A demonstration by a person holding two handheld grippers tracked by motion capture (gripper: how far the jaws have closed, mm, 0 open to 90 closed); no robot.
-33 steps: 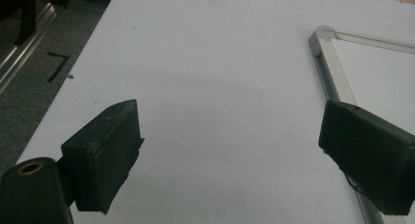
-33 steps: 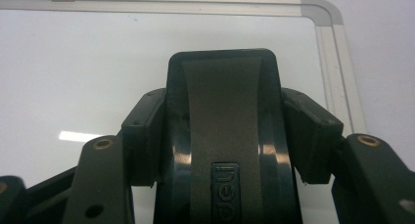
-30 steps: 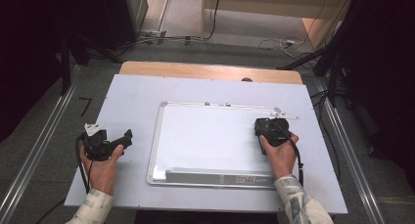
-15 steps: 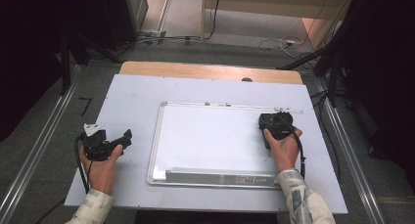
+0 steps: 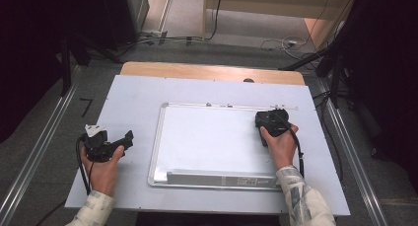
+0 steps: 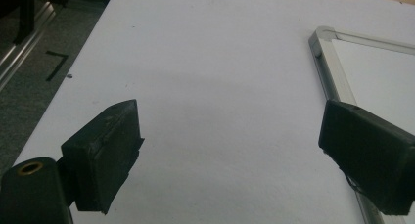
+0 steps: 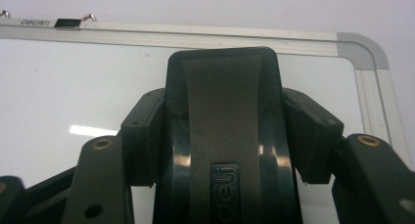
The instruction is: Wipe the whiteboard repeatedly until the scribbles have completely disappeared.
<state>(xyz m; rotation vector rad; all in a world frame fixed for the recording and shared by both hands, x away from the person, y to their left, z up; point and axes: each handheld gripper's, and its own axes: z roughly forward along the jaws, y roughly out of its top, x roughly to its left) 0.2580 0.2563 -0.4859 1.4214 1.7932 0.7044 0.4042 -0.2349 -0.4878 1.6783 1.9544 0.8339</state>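
A: What does the right gripper (image 5: 270, 121) have hold of?

B: A dark eraser (image 7: 222, 136). In the right gripper view the two jaws press against its sides, partly closed around it, with the eraser standing between them over the whiteboard (image 5: 212, 137).

A: Where on the board is it?

B: Near the far right corner, just inside the aluminium frame. The top rail with its small clip sits close ahead of the eraser in the right gripper view, and the rounded corner piece shows at the right.

A: Has that hand moved since the earlier pictures?

B: Yes. A second ago the gripper sat a little farther right and nearer the person, close to the right edge of the board. Now it lies slightly farther up the board and a touch to the left, toward the top rail. The grip on the eraser looks the same.

A: And the left gripper (image 5: 111, 143)?

B: It rests on the white table (image 5: 138, 95) left of the board, in the same place as before. Its jaws stand wide apart with nothing between them; the left gripper view shows bare tabletop in the gap and the board's near corner beside one jaw.
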